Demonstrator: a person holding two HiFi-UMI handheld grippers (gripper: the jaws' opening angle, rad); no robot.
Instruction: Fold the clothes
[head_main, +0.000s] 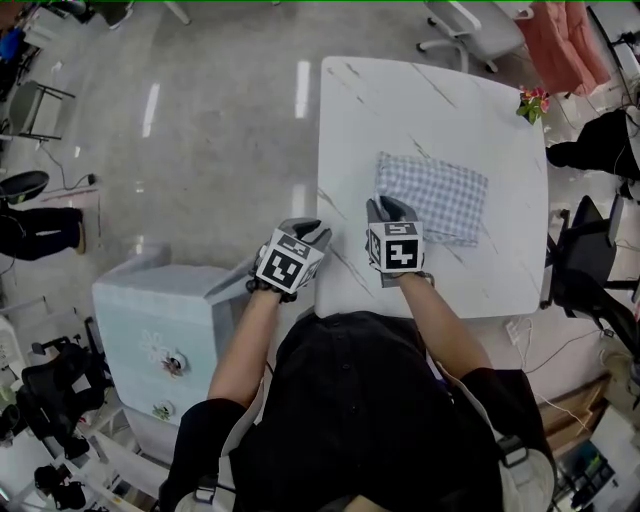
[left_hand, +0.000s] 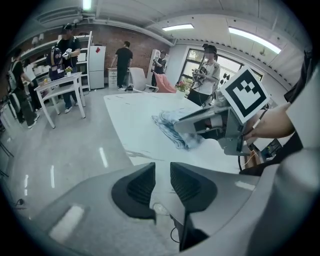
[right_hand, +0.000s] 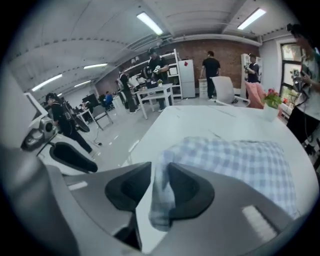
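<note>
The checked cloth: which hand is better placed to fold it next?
Probably the right: the right gripper is at the near corner of the cloth, with a fold between its jaws. The left gripper hangs empty beside the table.

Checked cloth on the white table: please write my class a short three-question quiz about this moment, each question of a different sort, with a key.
1. True or false: the left gripper has the checked cloth between its jaws.
2. The checked cloth lies on: A) the floor, B) the white table, C) a chair.
3. What is between the jaws of the right gripper?
Key: 1 false, its jaws are empty; 2 B; 3 a corner of the checked cloth.
</note>
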